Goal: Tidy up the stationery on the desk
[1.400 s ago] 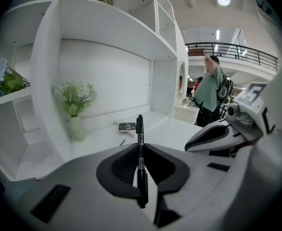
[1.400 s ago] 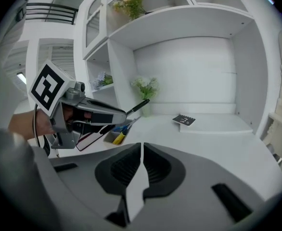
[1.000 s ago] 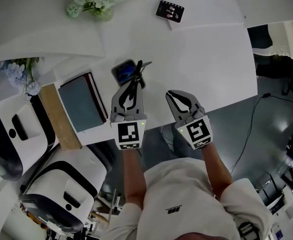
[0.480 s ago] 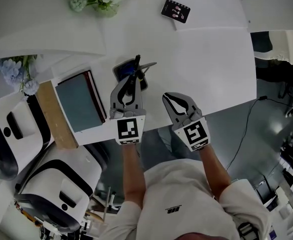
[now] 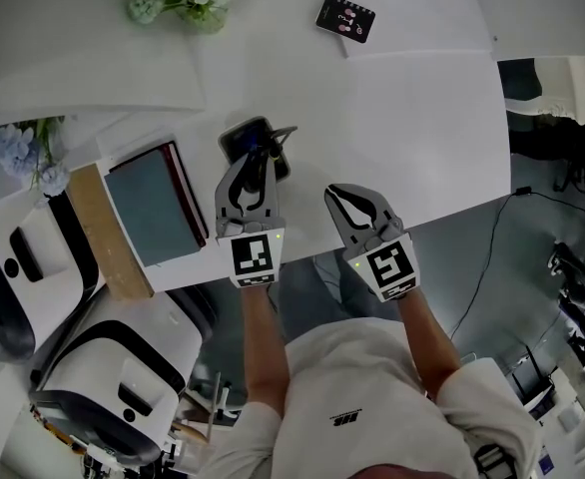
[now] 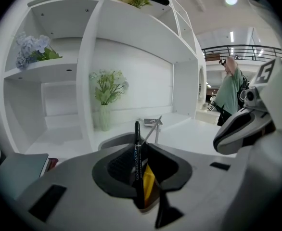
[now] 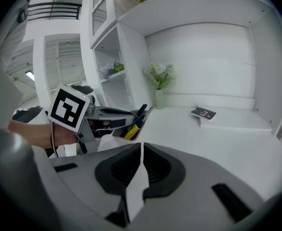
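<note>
1. Since a second ago the left claw (image 5: 257, 160) has shifted a little to the left. The slim black pen (image 6: 137, 153) it carries now shows less of its length past the tips. Its far end sits over the mouth of the dark pen holder (image 5: 231, 140).
2. We read this as the pen going down into the holder. That step looks nearly done, though we cannot see whether the tip has reached the bottom.
3. Our left claw is clamped on the pen's smooth, glossy barrel, which stands upright between the ribbed black pads.
4. Our right claw (image 5: 340, 196) hangs just to the right, its pads drawn together on nothing, with only a pale sliver between them.
5. The holder is a rounded, hard-walled cup on the smooth white worktop (image 5: 402, 118). It already carries a yellow-barrelled pen (image 7: 131, 130), and a thin silvery piece leans out to the right.
6. Left of the holder lies a grey-blue hardback book (image 5: 153, 203) with a matte cover. A small black card (image 5: 345, 18) lies flat at the far right, well apart from both claws.
</note>
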Tool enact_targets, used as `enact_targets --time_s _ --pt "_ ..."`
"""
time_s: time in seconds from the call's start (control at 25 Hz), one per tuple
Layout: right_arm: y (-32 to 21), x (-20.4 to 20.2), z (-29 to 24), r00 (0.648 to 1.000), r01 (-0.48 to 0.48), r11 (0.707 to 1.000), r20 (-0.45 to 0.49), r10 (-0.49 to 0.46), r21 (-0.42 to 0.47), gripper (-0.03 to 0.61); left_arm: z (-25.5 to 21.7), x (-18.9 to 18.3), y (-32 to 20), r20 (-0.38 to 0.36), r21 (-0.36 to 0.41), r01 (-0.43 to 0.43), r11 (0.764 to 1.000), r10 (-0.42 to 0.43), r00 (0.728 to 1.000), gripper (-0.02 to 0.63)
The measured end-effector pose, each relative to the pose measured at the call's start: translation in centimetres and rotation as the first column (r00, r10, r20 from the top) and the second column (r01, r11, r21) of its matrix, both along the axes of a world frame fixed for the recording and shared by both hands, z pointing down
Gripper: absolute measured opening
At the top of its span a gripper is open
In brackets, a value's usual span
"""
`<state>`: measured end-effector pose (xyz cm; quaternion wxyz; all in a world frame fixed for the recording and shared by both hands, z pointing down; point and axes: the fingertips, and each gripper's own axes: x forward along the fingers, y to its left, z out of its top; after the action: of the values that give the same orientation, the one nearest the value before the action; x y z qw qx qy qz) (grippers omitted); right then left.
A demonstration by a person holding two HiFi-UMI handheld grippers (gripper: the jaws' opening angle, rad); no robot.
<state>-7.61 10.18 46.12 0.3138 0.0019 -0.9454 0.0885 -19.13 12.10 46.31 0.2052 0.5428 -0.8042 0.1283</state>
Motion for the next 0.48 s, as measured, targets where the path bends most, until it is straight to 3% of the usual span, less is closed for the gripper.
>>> enact_targets --time_s 0.48 --pt "0.13 0.32 -0.72 1.0 -0.005 1.0 0.017 0.005 0.009 -0.002 -0.4 0.97 0.55 -0.003 -0.016 -0.002 1.0 0.002 1.0 0.0"
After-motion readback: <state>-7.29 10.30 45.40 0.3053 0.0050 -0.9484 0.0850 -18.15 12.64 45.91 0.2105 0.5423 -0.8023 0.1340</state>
